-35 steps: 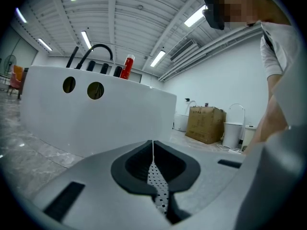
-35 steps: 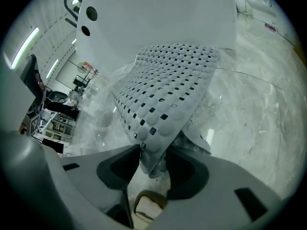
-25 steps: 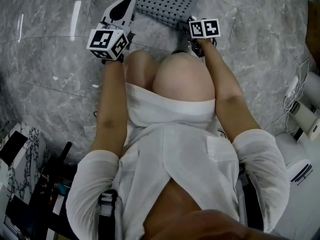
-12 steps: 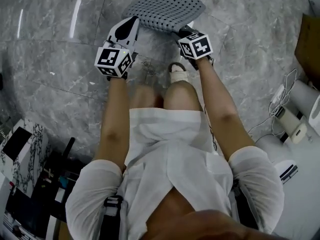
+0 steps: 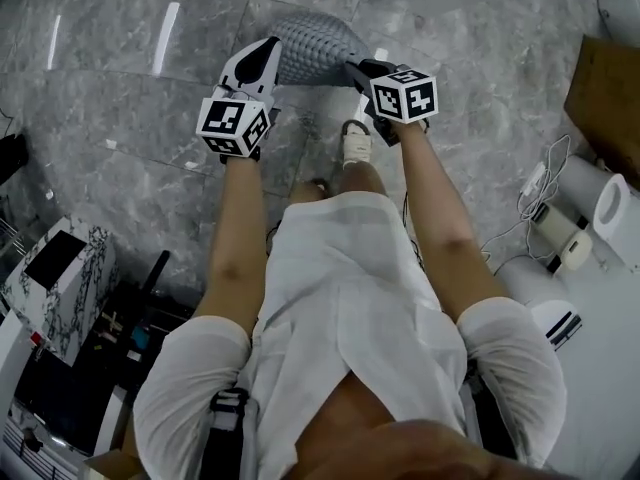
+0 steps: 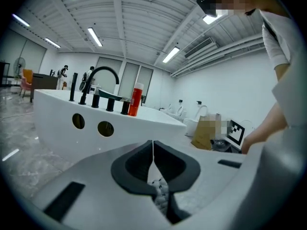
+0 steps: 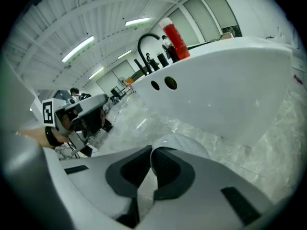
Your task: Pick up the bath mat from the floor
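Note:
The grey dotted bath mat (image 5: pixel 308 48) hangs bunched between my two grippers, above the marble floor (image 5: pixel 110 158). My left gripper (image 5: pixel 266 50) grips the mat's left edge. In the left gripper view its jaws (image 6: pixel 153 143) are closed, with dotted fabric (image 6: pixel 160 195) pinched low between the pads. My right gripper (image 5: pixel 353 68) holds the right edge. In the right gripper view its jaws (image 7: pixel 151 150) are closed on a strip of mat (image 7: pixel 144 190), and more of it sags beyond them. The mat's lower part is hidden in the head view.
A white bathtub (image 6: pixel 105 128) with a black faucet (image 6: pixel 98 75) and a red bottle (image 6: pixel 136 99) stands close ahead. A cardboard box (image 5: pixel 606 88), cables (image 5: pixel 530 183) and white appliances (image 5: pixel 600 223) lie right. A marble-patterned box (image 5: pixel 60 278) sits left. A sandalled foot (image 5: pixel 355 144) is below the mat.
The person has risen from a crouch. Both grippers have come up together, and the mat has gone from lying flat to hanging bunched between them.

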The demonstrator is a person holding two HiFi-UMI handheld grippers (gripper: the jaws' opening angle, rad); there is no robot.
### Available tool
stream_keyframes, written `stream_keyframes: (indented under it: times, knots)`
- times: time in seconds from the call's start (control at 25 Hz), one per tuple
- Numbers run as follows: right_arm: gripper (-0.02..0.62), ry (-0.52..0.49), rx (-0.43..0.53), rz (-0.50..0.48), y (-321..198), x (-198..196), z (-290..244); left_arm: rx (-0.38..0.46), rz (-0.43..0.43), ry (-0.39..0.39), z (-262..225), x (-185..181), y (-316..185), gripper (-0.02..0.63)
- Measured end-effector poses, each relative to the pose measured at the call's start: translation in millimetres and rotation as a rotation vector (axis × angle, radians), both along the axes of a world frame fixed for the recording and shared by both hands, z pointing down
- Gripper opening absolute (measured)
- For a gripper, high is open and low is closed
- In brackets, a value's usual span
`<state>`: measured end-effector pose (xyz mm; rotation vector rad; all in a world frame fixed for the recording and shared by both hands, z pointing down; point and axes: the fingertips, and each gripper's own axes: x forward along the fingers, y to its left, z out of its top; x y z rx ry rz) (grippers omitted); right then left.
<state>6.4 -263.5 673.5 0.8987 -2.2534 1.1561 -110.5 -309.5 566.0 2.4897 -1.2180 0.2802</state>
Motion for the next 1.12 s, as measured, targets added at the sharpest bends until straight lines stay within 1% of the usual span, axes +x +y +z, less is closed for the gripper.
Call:
stream_keyframes:
  times: [0.16,0.28,0.44,0.6,0.72,0.8,0.92,1.12]
  knots:
    - [0.034,-0.046,0.041,0.094,5,5,-101,0.008,0.0,0.003,-86,-7,17,0.015]
    - [0.034,-0.073,0.098,0.165,19,11,-178,0.024,-0.013,0.008,-149,-22,35,0.015]
    - [0.034,-0.083,0.2,0.2,48,12,-272,0.065,-0.036,-0.001,-226,-48,63,0.015]
    - [0.034,-0.091,0.306,0.226,76,15,-355,0.128,-0.089,0.015,-296,-74,89,0.015]
    - [0.034,-0.124,0.377,0.273,102,20,-408,0.162,-0.129,0.012,-338,-93,119,0.015]
    - [0.034,-0.137,0.438,0.304,117,28,-440,0.192,-0.142,0.01,-362,-98,135,0.015]
    - [0.034,-0.151,0.527,0.351,143,42,-486,0.232,-0.136,0.016,-396,-100,165,0.015]
    - [0.034,-0.152,0.642,0.457,196,74,-549,0.259,-0.109,-0.007,-433,-103,218,0.015]
